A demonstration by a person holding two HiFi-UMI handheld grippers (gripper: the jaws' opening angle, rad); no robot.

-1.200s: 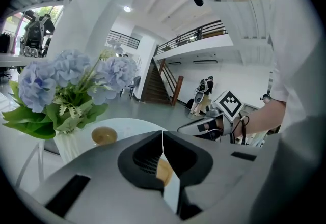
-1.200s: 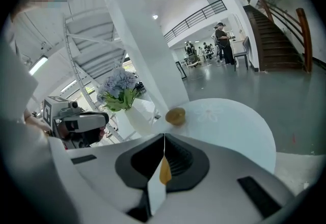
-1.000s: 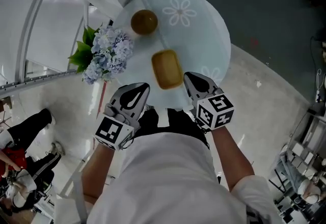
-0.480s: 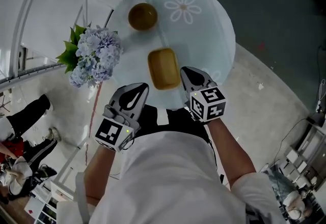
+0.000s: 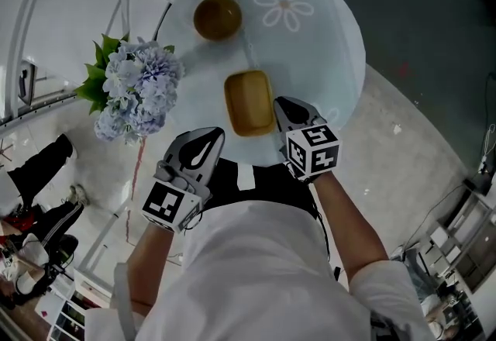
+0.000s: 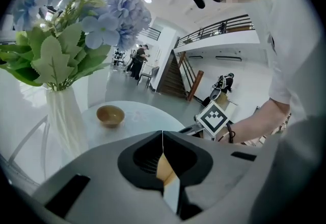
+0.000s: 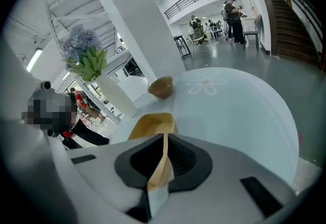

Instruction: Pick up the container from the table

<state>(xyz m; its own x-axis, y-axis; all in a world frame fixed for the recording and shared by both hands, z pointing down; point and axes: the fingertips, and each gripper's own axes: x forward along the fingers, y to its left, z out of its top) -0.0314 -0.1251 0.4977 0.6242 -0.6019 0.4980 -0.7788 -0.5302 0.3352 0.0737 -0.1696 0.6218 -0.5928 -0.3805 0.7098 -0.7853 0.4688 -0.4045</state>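
Two claws, both closed, nothing gripped. Container [image 5: 249,103] rests on the round worktop [image 5: 333,45]. Right claw [image 5: 283,107] is just beside the container's right edge; left claw [image 5: 213,134] is off its lower left corner. Bowl [image 5: 217,18] stands beyond the container, apart.

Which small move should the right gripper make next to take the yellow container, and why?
Probably open the right gripper first. Its jaws are together with nothing gripped, and its tip is close beside the right edge of the yellow container, which lies on the round table. Shut jaws cannot go over its rim.
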